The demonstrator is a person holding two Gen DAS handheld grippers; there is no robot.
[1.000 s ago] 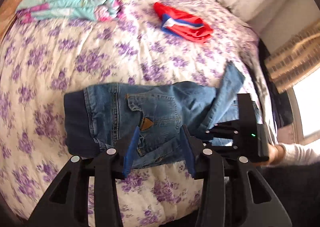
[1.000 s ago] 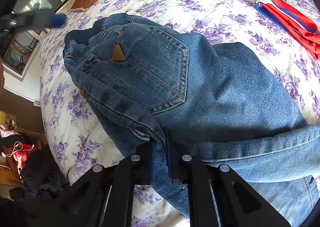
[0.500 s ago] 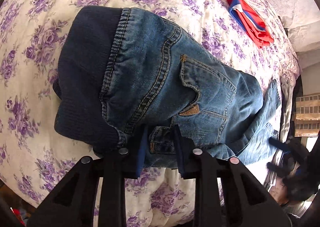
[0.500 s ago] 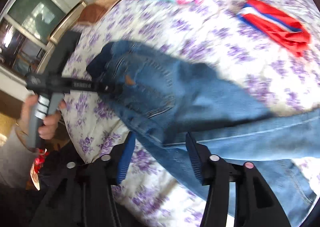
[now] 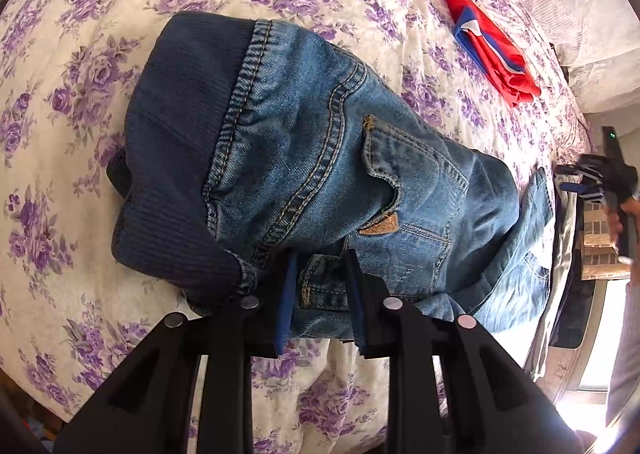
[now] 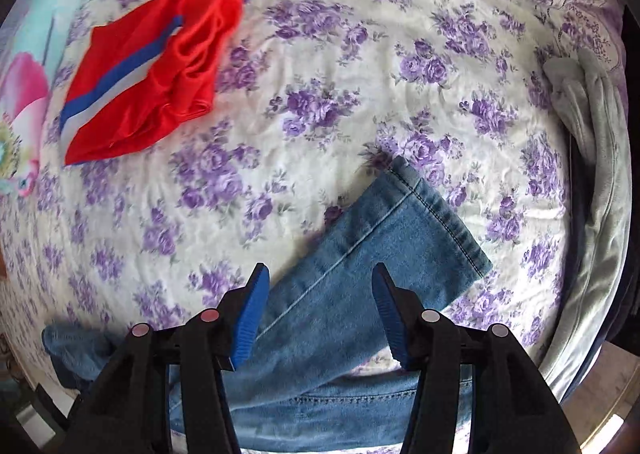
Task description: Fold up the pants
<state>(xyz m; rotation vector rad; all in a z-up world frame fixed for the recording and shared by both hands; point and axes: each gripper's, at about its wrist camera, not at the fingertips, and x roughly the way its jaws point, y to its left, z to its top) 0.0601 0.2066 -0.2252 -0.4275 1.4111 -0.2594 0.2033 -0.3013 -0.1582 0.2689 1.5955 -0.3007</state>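
Blue jeans (image 5: 312, 158) with a dark ribbed waistband lie bunched on the flowered bedspread (image 5: 80, 34). My left gripper (image 5: 320, 274) is partly closed around the near edge of the jeans by the waistband; denim sits between its blue pads. In the right wrist view a jeans leg (image 6: 360, 254) with its hemmed cuff stretches up and to the right over the bed. My right gripper (image 6: 318, 286) is open above that leg, holding nothing. The right gripper also shows far right in the left wrist view (image 5: 592, 178).
Folded red shorts (image 6: 152, 66) with a blue and white stripe lie farther back on the bed, also in the left wrist view (image 5: 492, 50). A colourful folded blanket (image 6: 24, 86) lies at the left. A grey cloth (image 6: 600, 174) hangs at the bed's right edge.
My right gripper let go of the jeans, opened and swung over to the leg end. My left gripper moved in onto the waistband edge and narrowed on the denim.
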